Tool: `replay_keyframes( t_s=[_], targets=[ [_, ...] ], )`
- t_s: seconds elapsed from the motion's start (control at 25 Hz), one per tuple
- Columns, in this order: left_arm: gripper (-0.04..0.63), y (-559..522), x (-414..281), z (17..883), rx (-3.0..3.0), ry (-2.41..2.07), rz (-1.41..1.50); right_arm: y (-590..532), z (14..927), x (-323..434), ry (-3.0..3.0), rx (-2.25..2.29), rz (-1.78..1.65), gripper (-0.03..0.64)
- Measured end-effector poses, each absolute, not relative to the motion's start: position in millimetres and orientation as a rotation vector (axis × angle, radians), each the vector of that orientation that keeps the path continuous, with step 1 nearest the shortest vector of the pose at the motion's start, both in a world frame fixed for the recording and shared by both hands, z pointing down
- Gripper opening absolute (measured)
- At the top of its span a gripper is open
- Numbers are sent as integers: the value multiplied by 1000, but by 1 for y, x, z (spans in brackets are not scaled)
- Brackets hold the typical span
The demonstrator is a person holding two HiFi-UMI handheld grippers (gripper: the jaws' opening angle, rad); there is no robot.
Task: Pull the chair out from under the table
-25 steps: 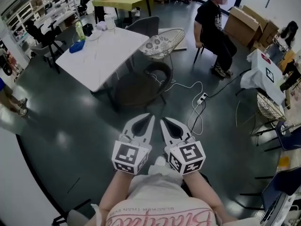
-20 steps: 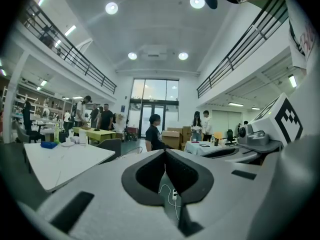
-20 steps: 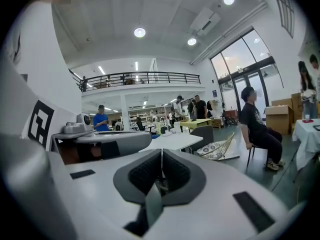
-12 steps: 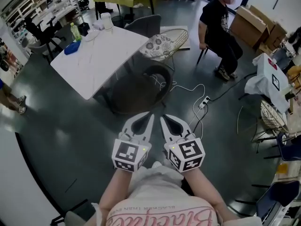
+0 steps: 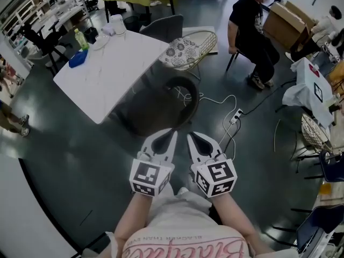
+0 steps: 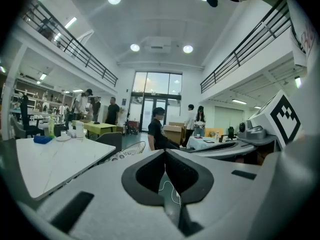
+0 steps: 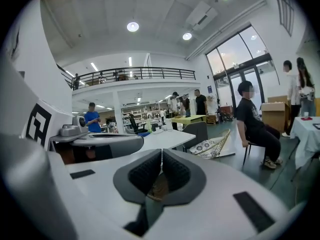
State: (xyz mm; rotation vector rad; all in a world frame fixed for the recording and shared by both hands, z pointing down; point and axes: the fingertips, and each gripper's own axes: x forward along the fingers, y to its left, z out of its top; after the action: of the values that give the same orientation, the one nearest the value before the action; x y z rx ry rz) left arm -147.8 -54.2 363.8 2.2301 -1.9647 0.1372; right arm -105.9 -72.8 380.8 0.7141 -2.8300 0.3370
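Chair (image 5: 161,107), dark with a round back, stands at the near corner of the white table (image 5: 115,69). Its seat is tucked partly beneath the tabletop and its curved back faces the camera. It is not yet pulled out.

Both grippers are held low in the head view, side by side and just beside each other, pointing toward the chair but well apart from it. The left gripper (image 5: 172,133) is clenched: its own view shows the dark pads meeting at the tips with nothing caught between them. The right gripper (image 5: 188,136) is clenched too (its ribbed pads meet along one thin line) and grips nothing.

A white cable (image 5: 217,98) loops across the grey floor (image 5: 80,144) from beside the chair to a power strip (image 5: 235,114), off to the right of the grippers. At the table's far side stand a wicker chair (image 5: 187,48) with a patterned cushion and a grey chair (image 5: 164,28). On the tabletop's far end lie a blue thing (image 5: 78,58) and a green bottle (image 5: 80,37). A person (image 5: 253,34) in dark clothes sits on another seat to the right, facing away from the table.
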Motion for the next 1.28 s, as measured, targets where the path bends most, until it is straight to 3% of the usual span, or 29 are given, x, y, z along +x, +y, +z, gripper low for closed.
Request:
replay_keyframes(
  t_s=[0.72, 1.08, 1.28],
  targets=[
    [5, -184, -260, 384, 2509, -1560, 231, -190, 392, -216, -2705, 1136, 416, 6],
    [5, -229, -274, 415, 2577, -1354, 296, -237, 427, -221, -2559, 1297, 426, 8],
    [5, -246, -269, 448, 2547, -1299, 341, -258, 485, -203, -2446, 1303, 509, 112]
  ],
)
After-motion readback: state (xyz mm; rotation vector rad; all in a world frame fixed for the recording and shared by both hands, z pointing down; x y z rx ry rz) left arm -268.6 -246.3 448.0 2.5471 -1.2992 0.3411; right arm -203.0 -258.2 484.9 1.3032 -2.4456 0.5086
